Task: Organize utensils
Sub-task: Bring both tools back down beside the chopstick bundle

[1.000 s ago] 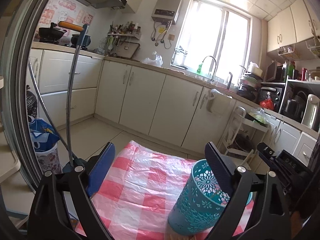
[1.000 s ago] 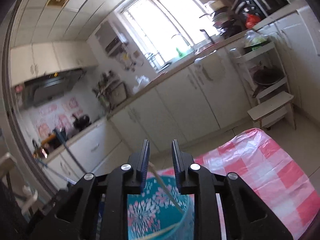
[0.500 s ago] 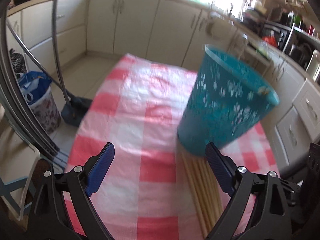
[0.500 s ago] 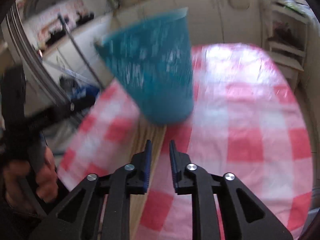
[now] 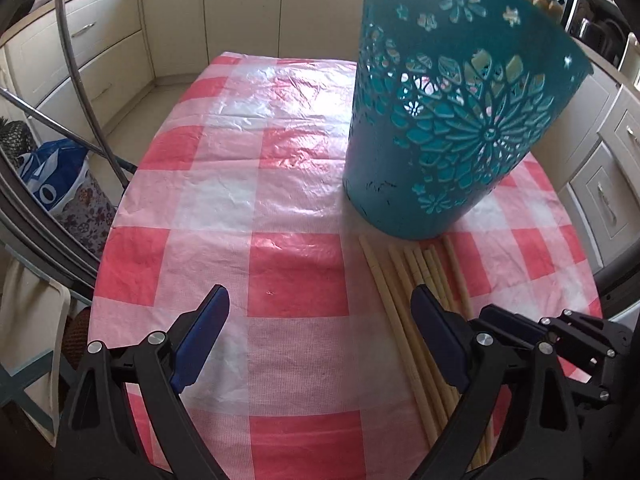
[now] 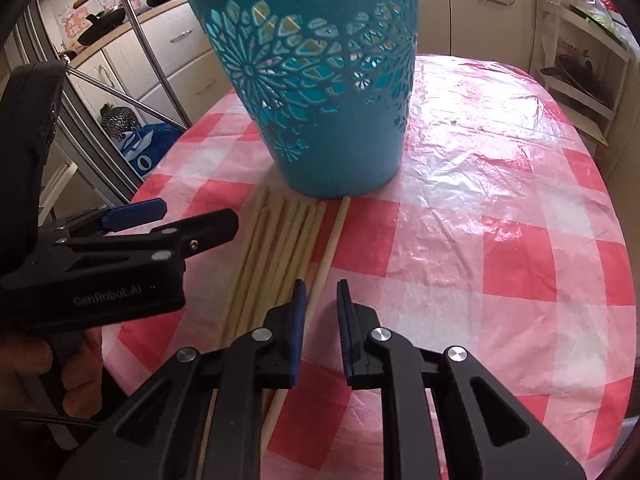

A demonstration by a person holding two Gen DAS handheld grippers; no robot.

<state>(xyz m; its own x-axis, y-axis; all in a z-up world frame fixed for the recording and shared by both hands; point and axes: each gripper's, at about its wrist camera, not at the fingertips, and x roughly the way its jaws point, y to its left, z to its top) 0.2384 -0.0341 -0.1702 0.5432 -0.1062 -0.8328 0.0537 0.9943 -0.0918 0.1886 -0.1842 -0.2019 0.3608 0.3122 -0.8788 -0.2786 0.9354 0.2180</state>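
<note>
chopsticks (image 6: 280,248) lengthwise toward upright teal holder (image 6: 320,80), tips nearest it

Cream base cabinets (image 5: 120,40) line kitchen walls; pale tiled floor (image 5: 132,120); open white shelf rack (image 6: 580,64) at right; daylight glare.

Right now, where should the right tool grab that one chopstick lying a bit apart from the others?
Grip the lone chopstick around its middle, coming straight down from above. It lies flat on the tablecloth, with a gap from the bundle, so the fingers can likely straddle it. Its far tip touches the basket. The right tool is slightly open just above it.
</note>
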